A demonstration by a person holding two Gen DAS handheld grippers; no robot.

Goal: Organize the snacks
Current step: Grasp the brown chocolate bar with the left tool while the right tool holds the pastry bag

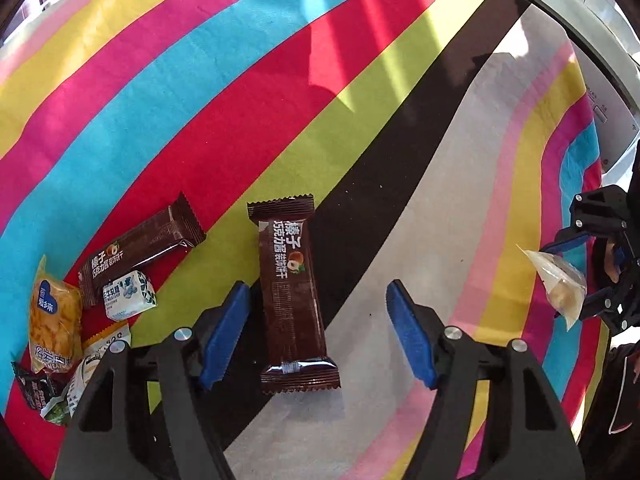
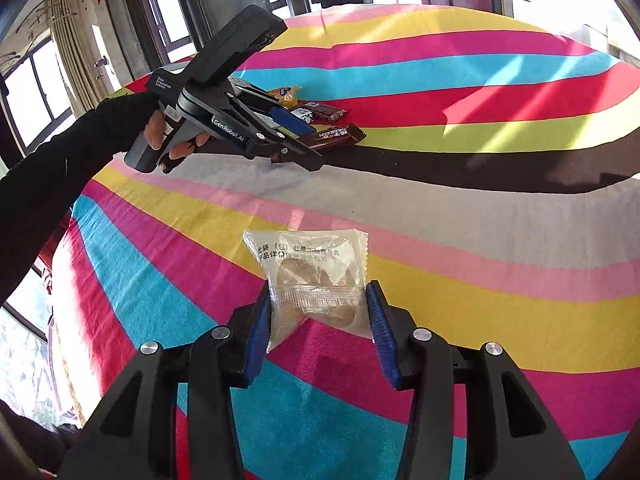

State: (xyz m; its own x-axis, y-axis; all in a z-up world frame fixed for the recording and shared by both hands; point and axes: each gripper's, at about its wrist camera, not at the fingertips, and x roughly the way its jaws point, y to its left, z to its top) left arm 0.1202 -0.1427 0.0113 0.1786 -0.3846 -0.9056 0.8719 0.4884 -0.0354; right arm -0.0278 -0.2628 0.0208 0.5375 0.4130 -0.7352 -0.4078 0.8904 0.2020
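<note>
Striped cloth (image 1: 280, 80) in bright bands over the whole table, sunlit. Left gripper (image 1: 316, 332) pointing down, blue pads apart, straddling a brown hazelnut chocolate wafer bar (image 1: 294, 296) lying flat between them; left pad just beside its edge, right pad clear. Off to the left, a second brown bar (image 1: 140, 248), a small white-blue packet (image 1: 128, 294) and an orange packet (image 1: 54, 316), clustered. Right gripper (image 2: 318, 320) clamped on a clear-wrapped pastry (image 2: 310, 276), held above the cloth.
</note>
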